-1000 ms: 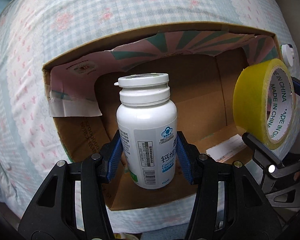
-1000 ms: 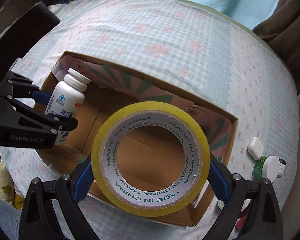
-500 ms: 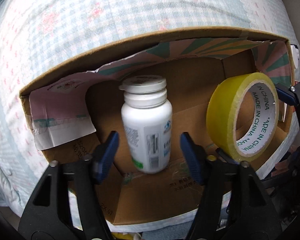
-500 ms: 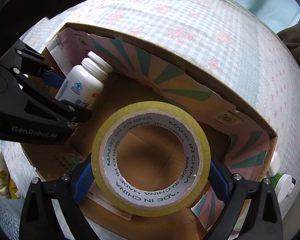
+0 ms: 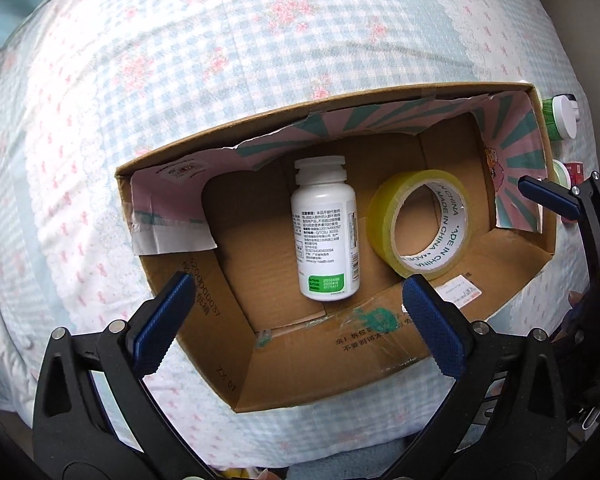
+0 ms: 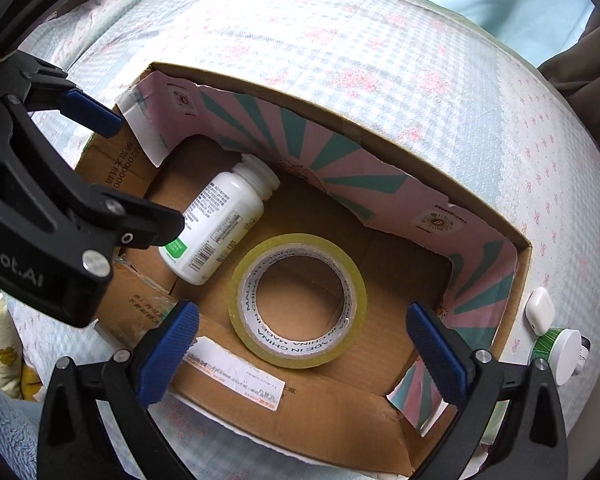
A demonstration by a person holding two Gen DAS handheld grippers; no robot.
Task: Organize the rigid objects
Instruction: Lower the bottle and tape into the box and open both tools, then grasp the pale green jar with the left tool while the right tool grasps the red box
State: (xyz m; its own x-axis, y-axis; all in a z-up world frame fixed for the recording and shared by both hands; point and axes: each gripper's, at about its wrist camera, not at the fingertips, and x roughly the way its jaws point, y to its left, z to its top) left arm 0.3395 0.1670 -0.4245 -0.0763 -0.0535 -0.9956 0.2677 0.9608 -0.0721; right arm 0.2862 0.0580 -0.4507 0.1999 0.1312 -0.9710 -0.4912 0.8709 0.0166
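- Left wrist view: the left gripper [image 5: 296,304] hangs over the near edge of the cardboard box [image 5: 324,364], blue pads spread wide with nothing between them; the white pill bottle [image 5: 326,232] lies on its side on the box floor at frame centre, cap pointing to the far wall; just to its right the yellow tape roll [image 5: 420,222] leans tilted, close beside the bottle; whether they touch I cannot tell; the right gripper's blue pad pokes in at the right edge; a green-and-white jar [image 5: 560,114] sits outside the box, upper right, on the checked bedcover [image 5: 180,80].
- Right wrist view: the right gripper [image 6: 302,344] is over the box's near wall, fingers wide apart and empty; the tape roll [image 6: 298,300] lies in the box just above them; the bottle [image 6: 220,228] lies upper left of it, its base hidden behind the left gripper's black finger, which fills the left of frame; a white earbud case [image 6: 540,311] and the green jar [image 6: 560,350] rest outside the box, lower right.
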